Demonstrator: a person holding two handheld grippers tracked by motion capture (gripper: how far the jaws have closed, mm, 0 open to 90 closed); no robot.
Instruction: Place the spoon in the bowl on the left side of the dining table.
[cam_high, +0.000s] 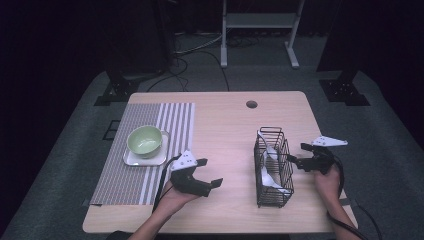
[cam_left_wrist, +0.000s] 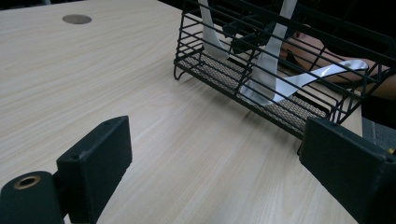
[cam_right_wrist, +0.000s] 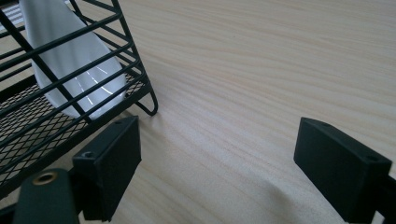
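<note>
The basket, a black wire rack, stands on the table right of centre, with white spoons leaning inside it, bowls down on the mesh floor and handles propped against the wires so they can be plucked from above. How many spoons there are is hard to tell through the wires; at least two, perhaps three.

The right gripper sits just beside the basket's right wall, low to the table. In the right gripper view its fingers stand wide apart and hold nothing, one finger close to the basket's foot and a spoon bowl just behind the wires. That placing looks meant either to steady the basket or to start a reach for a spoon.

The left gripper hovers over bare table left of the basket, pointed toward it. Its fingers are also wide and hold nothing, seemingly waiting its turn.

Farther left, a striped mat holds a white plate with a green bowl on it, well apart from the basket: a likely place setting, where a spoon would go.
</note>
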